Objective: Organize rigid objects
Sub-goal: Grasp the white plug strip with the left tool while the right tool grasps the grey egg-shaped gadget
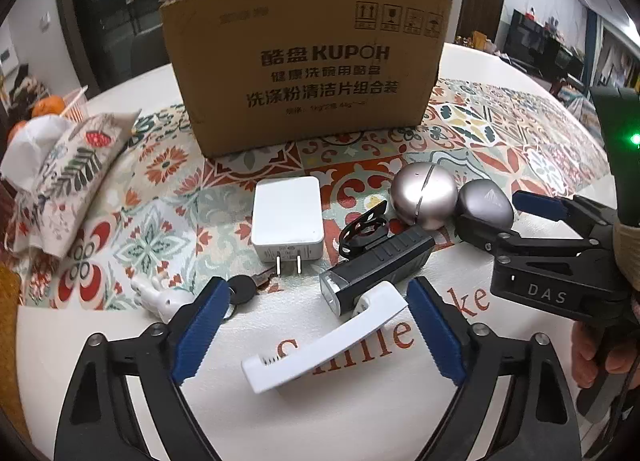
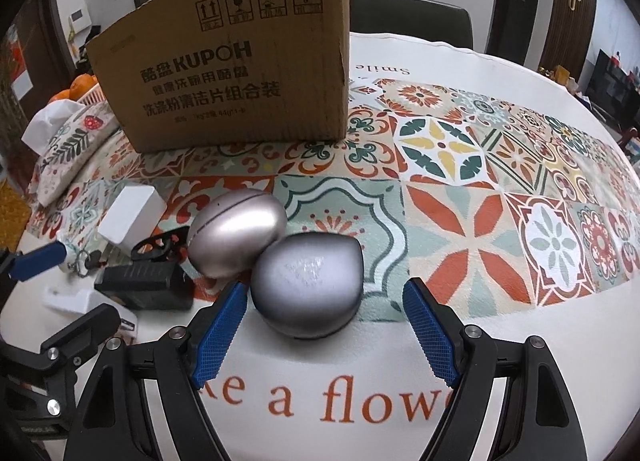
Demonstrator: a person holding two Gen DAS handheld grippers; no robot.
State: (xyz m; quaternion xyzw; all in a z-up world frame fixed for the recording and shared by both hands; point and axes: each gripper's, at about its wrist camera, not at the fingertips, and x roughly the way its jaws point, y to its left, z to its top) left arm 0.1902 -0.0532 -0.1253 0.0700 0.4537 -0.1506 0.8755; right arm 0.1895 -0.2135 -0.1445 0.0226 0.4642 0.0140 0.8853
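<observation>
Left gripper (image 1: 316, 335) jaws spread, pads clear of the white handle-shaped piece (image 1: 320, 337) lying between them. Beyond its fingertips: black flashlight (image 1: 376, 265), white charger (image 1: 287, 217), key (image 1: 242, 289). Right gripper (image 2: 324, 335) released, grey pebble case (image 2: 308, 289) between its fingers, left pad just beside it. Behind lie the silver egg case (image 2: 236, 233) and cardboard box (image 2: 224, 73).
</observation>
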